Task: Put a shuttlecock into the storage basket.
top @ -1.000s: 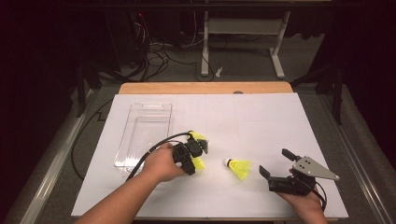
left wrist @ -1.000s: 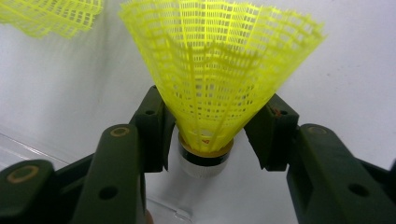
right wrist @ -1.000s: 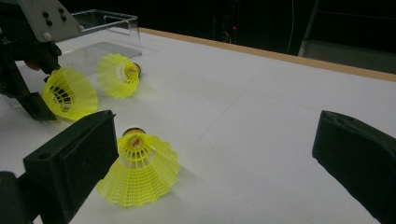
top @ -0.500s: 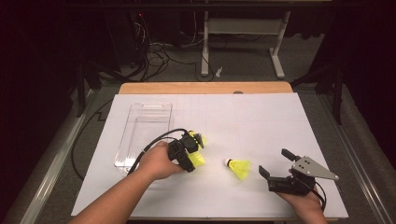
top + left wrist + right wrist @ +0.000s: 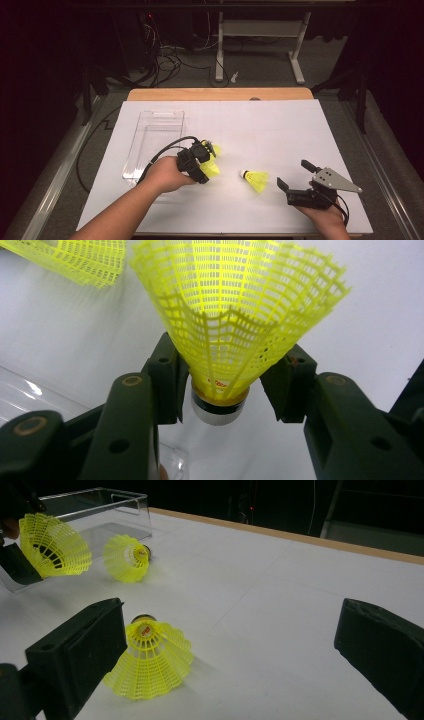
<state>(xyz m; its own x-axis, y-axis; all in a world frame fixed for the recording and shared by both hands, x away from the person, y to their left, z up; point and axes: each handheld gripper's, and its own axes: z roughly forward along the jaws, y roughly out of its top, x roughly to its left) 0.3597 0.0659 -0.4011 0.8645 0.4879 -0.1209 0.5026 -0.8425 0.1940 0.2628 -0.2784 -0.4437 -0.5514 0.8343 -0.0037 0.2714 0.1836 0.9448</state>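
**Carry the gripped shuttlecock to the clear box**

The jaws of the left gripper (image 5: 207,161) stand narrow, closed on the base of a yellow plastic shuttlecock (image 5: 235,315): the pads press the lower skirt just above its cork (image 5: 217,410), skirt flaring away from the gripper. It hangs above the white table cover (image 5: 280,130), just right of the clear plastic box (image 5: 155,142). A sound move, I judge, keeps the pinch light so the mesh skirt is not crushed, swings over the box's open top, then lowers before letting go. A second shuttlecock (image 5: 127,557) lies beside the box, so steer past it. A third shuttlecock (image 5: 256,179) lies near the right gripper (image 5: 295,182), whose jaws stand wide and empty.
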